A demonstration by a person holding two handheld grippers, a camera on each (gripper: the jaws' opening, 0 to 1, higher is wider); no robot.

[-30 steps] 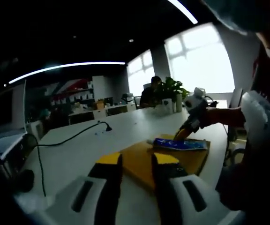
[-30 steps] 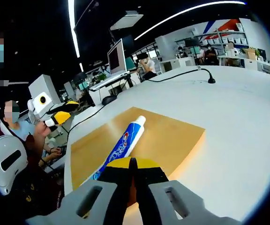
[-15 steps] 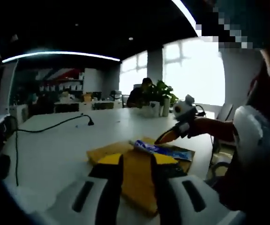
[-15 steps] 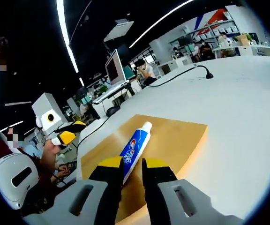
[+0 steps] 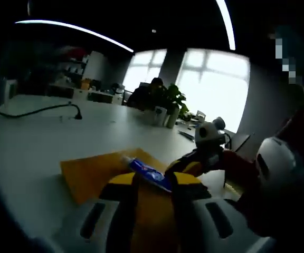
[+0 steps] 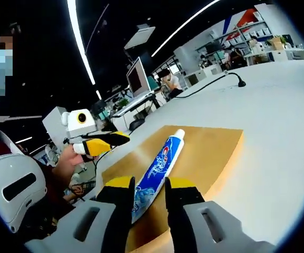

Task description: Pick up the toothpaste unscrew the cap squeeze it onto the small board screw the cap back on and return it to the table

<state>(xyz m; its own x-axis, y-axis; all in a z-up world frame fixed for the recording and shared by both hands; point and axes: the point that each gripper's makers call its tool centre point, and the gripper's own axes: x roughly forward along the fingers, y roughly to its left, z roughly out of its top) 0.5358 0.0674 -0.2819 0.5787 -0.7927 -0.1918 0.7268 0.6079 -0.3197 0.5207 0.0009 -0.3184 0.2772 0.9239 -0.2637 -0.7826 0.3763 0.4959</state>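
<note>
Two hand-held grippers work over a white table (image 6: 278, 132) that carries a small wooden board (image 6: 205, 153). The toothpaste (image 6: 160, 166), a blue and white tube with a white cap, lies lengthwise on the board with its cap end pointing away from the right gripper (image 6: 149, 192). In the right gripper view, the tail end of the tube sits between the two yellow-tipped jaws; the jaws stand apart with the tube in the gap, and whether they press on it cannot be told. In the same view, the left gripper (image 6: 107, 142) is held by a hand above the near left edge of the board, apart from the tube, its yellow jaws close together. In the left gripper view, the left gripper (image 5: 153, 184) shows its own jaws with a gap between them, nothing gripped, and the board (image 5: 94, 171) and the toothpaste (image 5: 149, 174) lie beyond them. The right gripper (image 5: 186, 168) enters that view from the right, at the tail of the tube. A black cable with a small stand (image 6: 231, 79) lies farther back on the table. Desks, shelves and a monitor (image 6: 139, 79) stand in the background.
</note>
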